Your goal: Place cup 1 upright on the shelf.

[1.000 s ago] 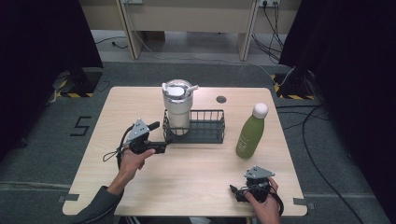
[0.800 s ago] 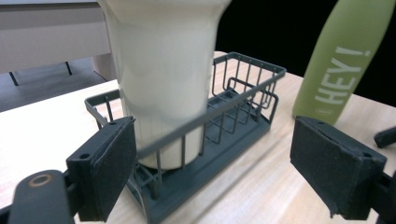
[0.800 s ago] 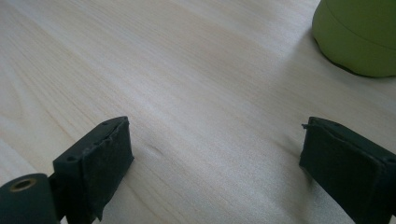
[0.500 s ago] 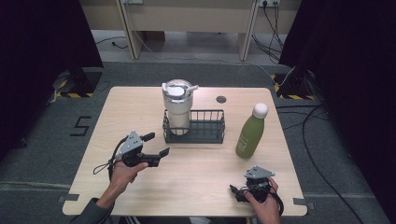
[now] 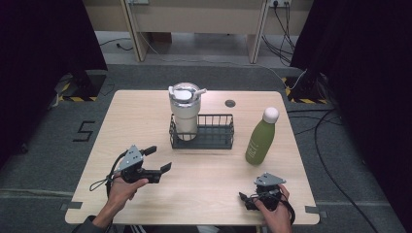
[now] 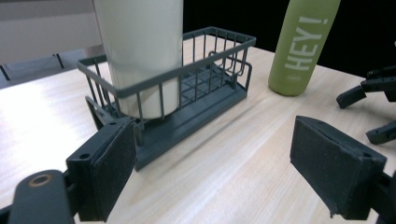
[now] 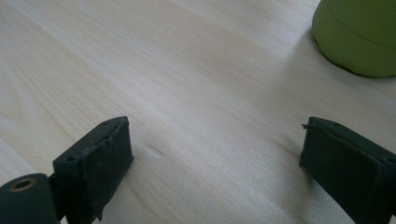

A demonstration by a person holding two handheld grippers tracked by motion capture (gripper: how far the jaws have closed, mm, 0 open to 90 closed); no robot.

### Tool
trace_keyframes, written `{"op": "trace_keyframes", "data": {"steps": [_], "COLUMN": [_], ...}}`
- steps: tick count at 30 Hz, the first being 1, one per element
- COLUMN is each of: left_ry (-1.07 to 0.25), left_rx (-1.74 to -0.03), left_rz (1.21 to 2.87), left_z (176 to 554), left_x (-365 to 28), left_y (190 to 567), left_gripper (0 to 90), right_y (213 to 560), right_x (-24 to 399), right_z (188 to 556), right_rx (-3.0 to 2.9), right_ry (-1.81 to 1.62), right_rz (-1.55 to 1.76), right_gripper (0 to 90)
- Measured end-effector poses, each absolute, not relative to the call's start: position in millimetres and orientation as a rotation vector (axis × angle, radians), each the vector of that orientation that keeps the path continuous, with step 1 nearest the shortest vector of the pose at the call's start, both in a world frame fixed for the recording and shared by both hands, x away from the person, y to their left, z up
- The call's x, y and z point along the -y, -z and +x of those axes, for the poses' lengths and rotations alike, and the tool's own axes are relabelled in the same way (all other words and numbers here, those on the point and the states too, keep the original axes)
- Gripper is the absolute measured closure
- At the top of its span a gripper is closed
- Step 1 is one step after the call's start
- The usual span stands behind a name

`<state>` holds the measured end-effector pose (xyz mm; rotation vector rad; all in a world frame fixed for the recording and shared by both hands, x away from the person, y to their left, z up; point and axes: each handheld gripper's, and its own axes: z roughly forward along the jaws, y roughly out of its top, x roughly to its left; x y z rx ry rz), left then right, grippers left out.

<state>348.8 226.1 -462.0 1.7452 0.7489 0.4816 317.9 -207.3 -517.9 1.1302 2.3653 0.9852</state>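
Cream tumbler (image 5: pixel 185 112) upright in dark wire basket (image 5: pixel 209 137), left claw (image 5: pixel 158 159) wide open — empty, near.

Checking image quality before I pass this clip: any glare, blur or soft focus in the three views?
High view: evenly lit, sharp, dark surroundings. Left gripper view: glare washes out the table at left; basket and bottle sharp, near pads slightly soft. Right gripper view: table grain clear, bottle base blurred.

tumbler (image 5: pixel 185 112) in basket (image 5: pixel 214 140), left end | bottle (image 5: pixel 261 138) right of basket
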Motion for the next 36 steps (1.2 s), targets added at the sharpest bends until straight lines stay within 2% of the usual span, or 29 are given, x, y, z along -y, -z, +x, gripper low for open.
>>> {"op": "trace_keyframes", "data": {"steps": [17, 36], "left_ry": [-0.452, -0.407], "left_rx": [-0.786, -0.84], "left_rz": [1.833, 2.035], "left_z": [336.9, 334.4], "left_x": [-235.8, -239.9], "left_y": [490.5, 516.1], "left_gripper": [14.6, 14.8], "right_y": [517.9, 517.9], "right_x": [207.3, 207.1], "right_z": [317.9, 316.4], "right_rx": [-2.365, -2.366], "right_ry": [-0.985, -0.985], "right_rz": [1.13, 1.122], "right_gripper": [9.1, 9.5]}}
